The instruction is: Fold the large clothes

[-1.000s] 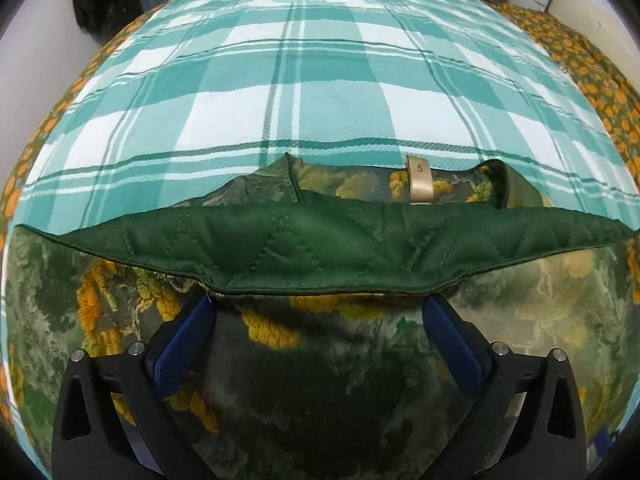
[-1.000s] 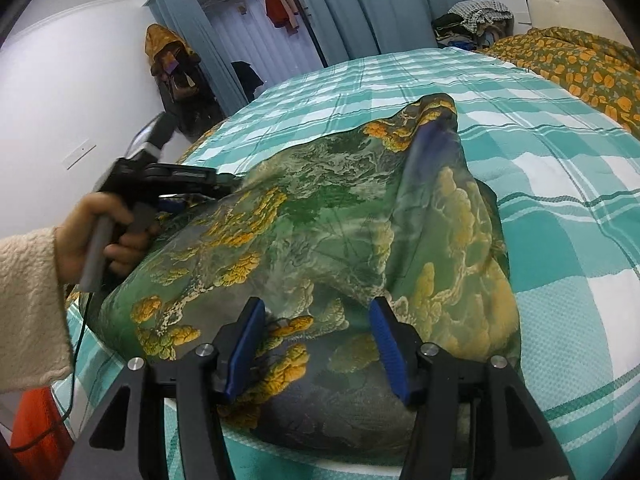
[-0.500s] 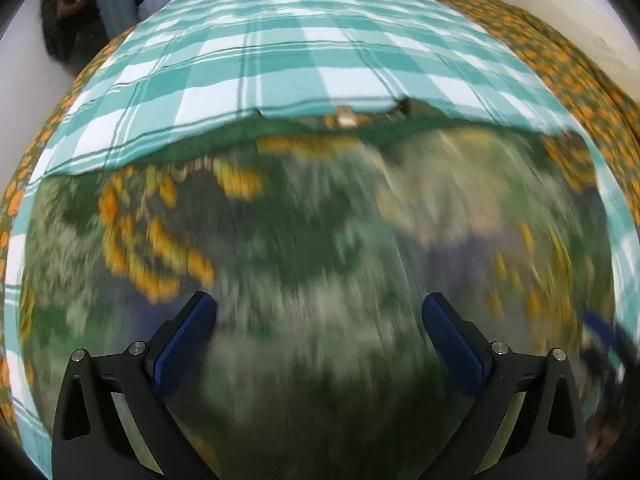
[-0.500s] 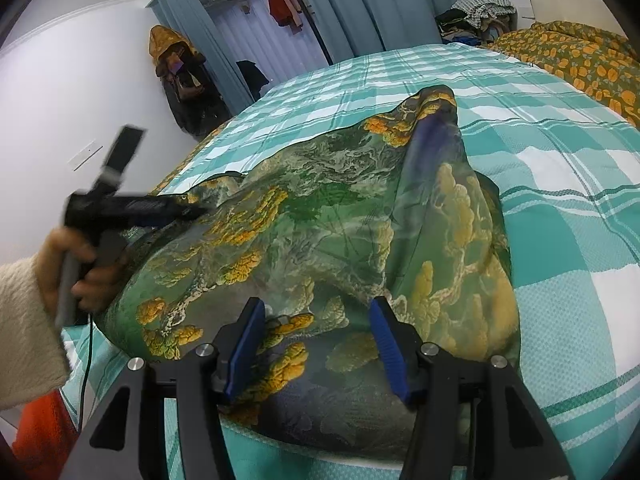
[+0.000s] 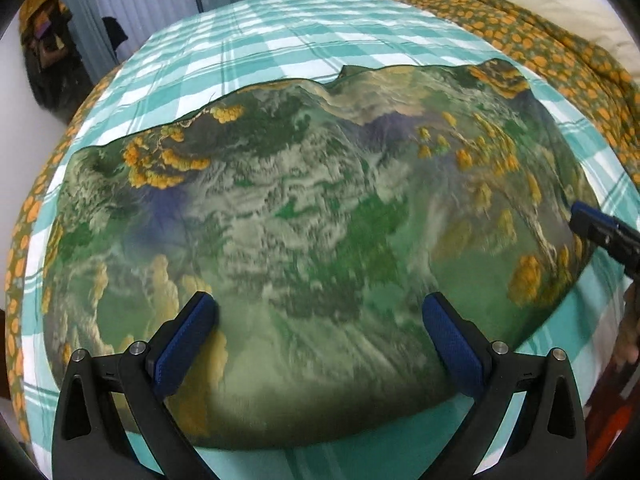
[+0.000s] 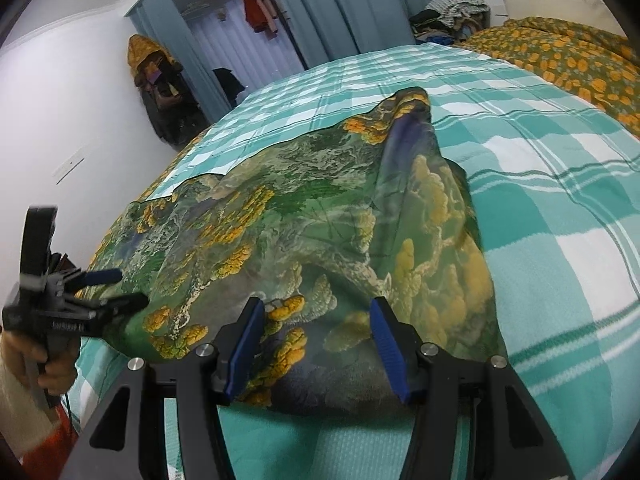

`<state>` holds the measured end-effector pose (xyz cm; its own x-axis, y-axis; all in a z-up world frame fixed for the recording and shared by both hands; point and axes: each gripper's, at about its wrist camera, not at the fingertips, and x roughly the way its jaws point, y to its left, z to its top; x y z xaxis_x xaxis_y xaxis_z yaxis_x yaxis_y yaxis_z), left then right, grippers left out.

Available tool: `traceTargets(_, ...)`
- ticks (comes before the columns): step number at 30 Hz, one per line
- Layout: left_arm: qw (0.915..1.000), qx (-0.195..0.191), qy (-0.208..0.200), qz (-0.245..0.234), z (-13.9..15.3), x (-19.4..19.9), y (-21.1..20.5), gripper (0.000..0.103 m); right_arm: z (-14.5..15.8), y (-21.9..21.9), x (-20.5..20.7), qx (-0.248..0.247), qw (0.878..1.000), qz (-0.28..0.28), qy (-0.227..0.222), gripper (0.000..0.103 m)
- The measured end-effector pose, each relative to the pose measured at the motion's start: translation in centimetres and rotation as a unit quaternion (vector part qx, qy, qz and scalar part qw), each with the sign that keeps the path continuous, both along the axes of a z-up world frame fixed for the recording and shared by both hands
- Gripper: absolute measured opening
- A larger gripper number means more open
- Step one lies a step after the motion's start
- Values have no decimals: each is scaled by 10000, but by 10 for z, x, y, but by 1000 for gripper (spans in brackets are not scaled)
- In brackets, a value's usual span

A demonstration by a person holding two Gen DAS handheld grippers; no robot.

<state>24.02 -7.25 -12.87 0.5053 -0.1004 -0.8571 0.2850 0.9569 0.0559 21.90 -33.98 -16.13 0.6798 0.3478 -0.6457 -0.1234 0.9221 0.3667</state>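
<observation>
A large garment printed in green, grey and orange lies folded on the teal plaid bedspread; it also shows in the right wrist view. My left gripper is open and empty, over the garment's near edge. It shows in the right wrist view at the garment's left end. My right gripper is open and empty over the near right end. Its fingers show at the right of the left wrist view.
An orange-flowered quilt lies along the right side of the bed. Blue curtains, hanging clothes and a clothes pile stand beyond the far end. A white wall is on the left.
My left gripper has drawn back from the green quilted collar, and the garment now lies with its printed side over it. My right gripper has barely moved.
</observation>
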Motion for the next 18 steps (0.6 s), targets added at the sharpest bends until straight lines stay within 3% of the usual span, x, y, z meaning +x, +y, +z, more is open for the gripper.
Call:
traceTargets(8,9996,159,-91,-205,-7,-26,-3,102,3,-5,-21,-76,9996,-253,99,56)
traceTargets(14,9977,502,-141,-428,-6,-61,0,102,6,-20,-48,78,9981,-515,343,60)
traceTargets(18,9996,40,-129,-235,7,-71,8,102,0,-35,-55,343,9955,-721,520,60)
